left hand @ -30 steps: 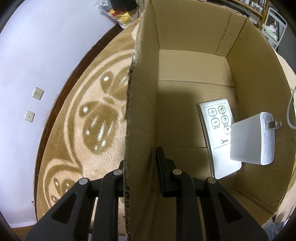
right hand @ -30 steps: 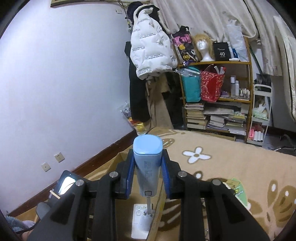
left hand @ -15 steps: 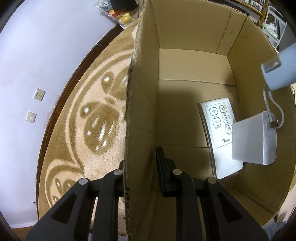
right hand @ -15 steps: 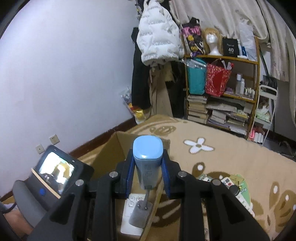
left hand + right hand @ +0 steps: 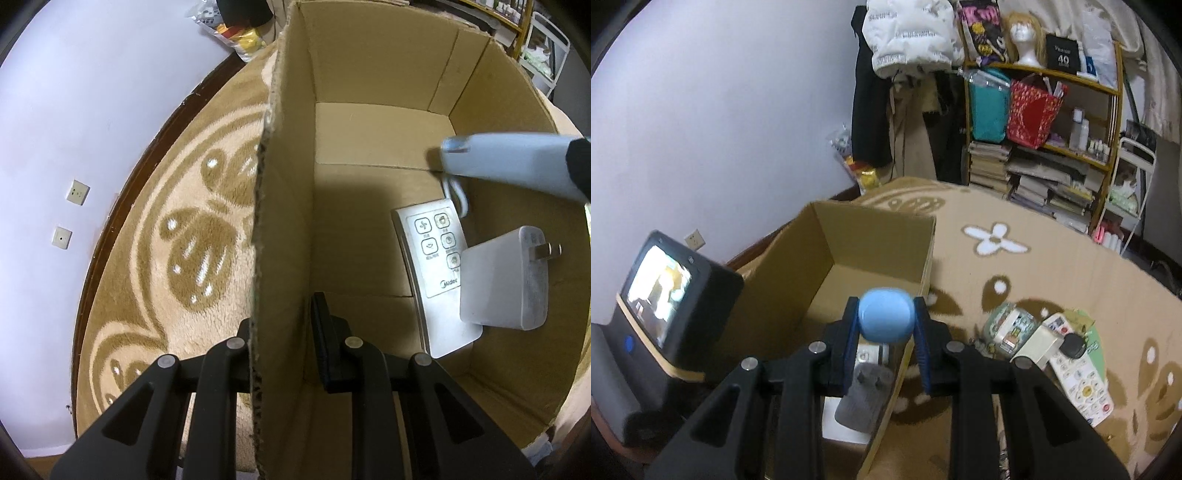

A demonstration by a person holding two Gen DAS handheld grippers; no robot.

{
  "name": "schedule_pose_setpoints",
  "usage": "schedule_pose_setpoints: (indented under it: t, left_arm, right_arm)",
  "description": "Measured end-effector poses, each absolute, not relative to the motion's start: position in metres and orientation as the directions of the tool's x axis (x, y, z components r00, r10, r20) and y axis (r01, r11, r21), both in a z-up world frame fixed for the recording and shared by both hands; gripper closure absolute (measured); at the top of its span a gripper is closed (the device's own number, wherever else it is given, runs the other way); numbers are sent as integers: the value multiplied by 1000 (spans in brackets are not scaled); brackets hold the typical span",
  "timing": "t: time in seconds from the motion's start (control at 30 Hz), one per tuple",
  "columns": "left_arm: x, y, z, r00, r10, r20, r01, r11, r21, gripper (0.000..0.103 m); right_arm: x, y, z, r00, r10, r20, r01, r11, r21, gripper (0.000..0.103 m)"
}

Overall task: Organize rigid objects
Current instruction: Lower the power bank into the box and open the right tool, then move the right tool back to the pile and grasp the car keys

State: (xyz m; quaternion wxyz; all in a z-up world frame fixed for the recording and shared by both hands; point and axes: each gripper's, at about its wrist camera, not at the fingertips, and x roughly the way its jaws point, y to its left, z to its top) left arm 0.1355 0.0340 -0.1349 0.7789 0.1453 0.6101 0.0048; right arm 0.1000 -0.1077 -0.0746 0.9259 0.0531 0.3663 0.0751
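Beige carpet [image 5: 155, 206] with brown swirls runs along the lilac wall on the left, and the cardboard box [image 5: 369, 66] stands on it. The left gripper [image 5: 282, 325] pinches the box's near wall, one finger outside over the carpet and one inside, as it did a second ago; it looks to be steadying the box for loading.

Inside, toward the right wall, a white remote [image 5: 436, 273] lies flat on the floor of the box with a white charger [image 5: 498, 284] resting partly on top of it, prongs pointing right. Neither has shifted.

What has changed is at the far right. A second ago the pale blue device [image 5: 513, 166] was not in the left view at all; half a second ago only its tip showed at the edge; now its long body reaches well in over the box, above the remote, with a white cord loop [image 5: 456, 192] dangling from its end. The right view agrees: the right gripper [image 5: 886, 325], closed on the device between blue pads, has tipped forward and down, so the rounded blue end faces the camera and the box's right wall sits just beneath.

So the carry looks nearly finished: the device hangs over the opening and needs lowering and releasing, probably on the bare floor left of the remote. More objects [image 5: 1049, 343] wait on the carpet right of the box, so the sorting looks far from done.
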Motion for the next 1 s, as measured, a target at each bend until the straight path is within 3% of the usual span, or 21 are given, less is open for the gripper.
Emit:
schedule_pose_setpoints:
  t: [0.3,0.4,0.47,0.6,1.0]
  left_arm:
    - [137,36,-137,246,189,-951,167,958,234,84]
    - [136,35,-138,246,189,-951,174,956,236,84]
    - [136,35,-137,249,189,-950,174,956,235,84]
    - [137,39,-136,251,190,-949,157,959,234,84]
    - [138,40,-138,243,190,-951,158,960,232,84]
  right_arm:
    - [93,-118,-58,758,132,-638,-75,990,116,70]
    - [85,-121,-50,784,109,-611,-91,994,60,41]
    - [82,-126,-48,786,111,-609,-86,994,70,34]
    - [80,-135,-51,771,96,-629,-50,995,91,9]
    - [66,-180,-95,619,55,-784,121,979,165,6]
